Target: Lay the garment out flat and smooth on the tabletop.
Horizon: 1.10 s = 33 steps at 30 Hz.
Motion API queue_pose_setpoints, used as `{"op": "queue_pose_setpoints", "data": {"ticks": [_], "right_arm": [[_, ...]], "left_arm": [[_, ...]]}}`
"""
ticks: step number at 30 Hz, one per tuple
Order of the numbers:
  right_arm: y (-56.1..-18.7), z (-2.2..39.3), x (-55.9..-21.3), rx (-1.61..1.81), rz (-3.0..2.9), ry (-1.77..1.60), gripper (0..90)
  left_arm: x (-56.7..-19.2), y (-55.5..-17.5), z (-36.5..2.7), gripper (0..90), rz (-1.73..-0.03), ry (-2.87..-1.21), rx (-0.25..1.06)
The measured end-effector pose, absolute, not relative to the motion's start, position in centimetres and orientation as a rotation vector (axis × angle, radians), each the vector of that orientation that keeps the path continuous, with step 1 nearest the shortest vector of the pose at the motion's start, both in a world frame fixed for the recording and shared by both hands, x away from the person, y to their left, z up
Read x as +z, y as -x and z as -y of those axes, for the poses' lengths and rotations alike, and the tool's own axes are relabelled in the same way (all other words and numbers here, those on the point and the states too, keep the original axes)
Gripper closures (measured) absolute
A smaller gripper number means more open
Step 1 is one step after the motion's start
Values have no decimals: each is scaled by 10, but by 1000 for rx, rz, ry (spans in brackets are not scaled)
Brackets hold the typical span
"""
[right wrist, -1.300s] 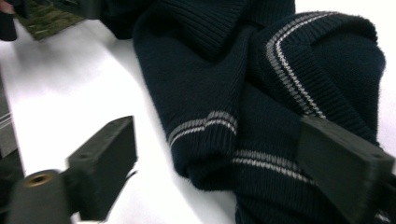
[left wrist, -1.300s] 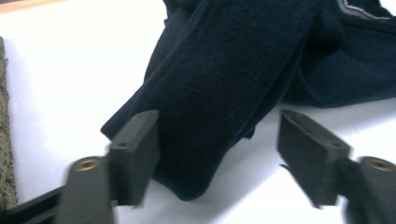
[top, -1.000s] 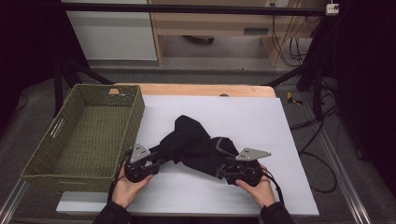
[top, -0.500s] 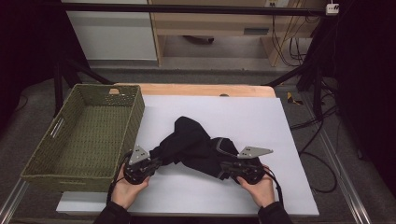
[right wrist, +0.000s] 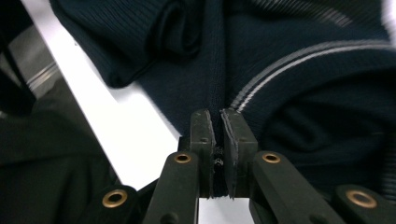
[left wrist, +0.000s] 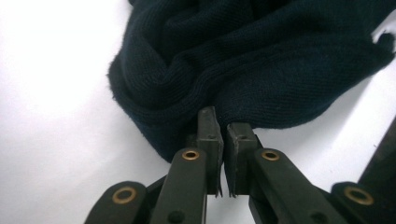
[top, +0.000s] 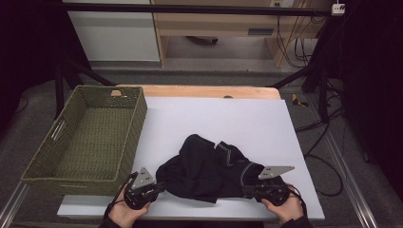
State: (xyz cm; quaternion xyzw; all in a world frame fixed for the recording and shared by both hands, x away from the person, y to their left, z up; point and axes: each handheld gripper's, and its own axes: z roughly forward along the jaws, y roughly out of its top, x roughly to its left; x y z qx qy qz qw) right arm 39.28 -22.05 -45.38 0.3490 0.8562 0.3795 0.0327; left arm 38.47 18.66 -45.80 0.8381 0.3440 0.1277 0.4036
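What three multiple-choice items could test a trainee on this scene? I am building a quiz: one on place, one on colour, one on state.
1. Where does the basket stand?
A. at the table's left side
B. at its right side
C. on the garment

2. What colour is the garment?
A. red
B. dark navy with pale stripes
C. yellow

3. How do the left gripper and right gripper stand?
A. both wide open
B. one open
C. both shut on the garment

Key: 1 A, the high view shows it left of the white sheet; 2 B, both gripper views show it; 3 C, knit pinched between each pair of jaws.
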Motion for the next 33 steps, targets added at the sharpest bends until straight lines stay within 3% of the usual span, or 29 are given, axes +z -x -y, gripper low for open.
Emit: {"op": "queue_pose_setpoints", "data": {"ticks": [2, 5, 7, 11, 16, 22, 26, 33], "right_arm": [[-392, 218, -452, 1182, -2633, -1035, 756], [-392, 224, -443, 1265, -2536, -1015, 568], [-395, 230, -438, 1296, -2439, -1022, 421], [-407, 239, -435, 1282, -2326, -1111, 328], [-423, 240, -445, 1208, -2319, -1178, 270], [-432, 237, -446, 1199, -2305, -1191, 253], [-439, 235, -449, 1190, -2300, -1215, 260], [-443, 231, -458, 1134, -2336, -1214, 292]], "left_arm": [[-454, -385, -187, 725, -870, -2074, 316], [-445, -383, -185, 548, -854, -2030, 369], [-439, -385, -182, 490, -849, -2014, 380], [-430, -388, -176, 360, -842, -2029, 419], [-428, -389, -177, 161, -886, -2117, 362], [-418, -381, -189, 107, -883, -2067, 310], [-403, -387, -185, 89, -867, -1987, 384], [-405, -444, -141, 111, -903, -1960, 419]]}}
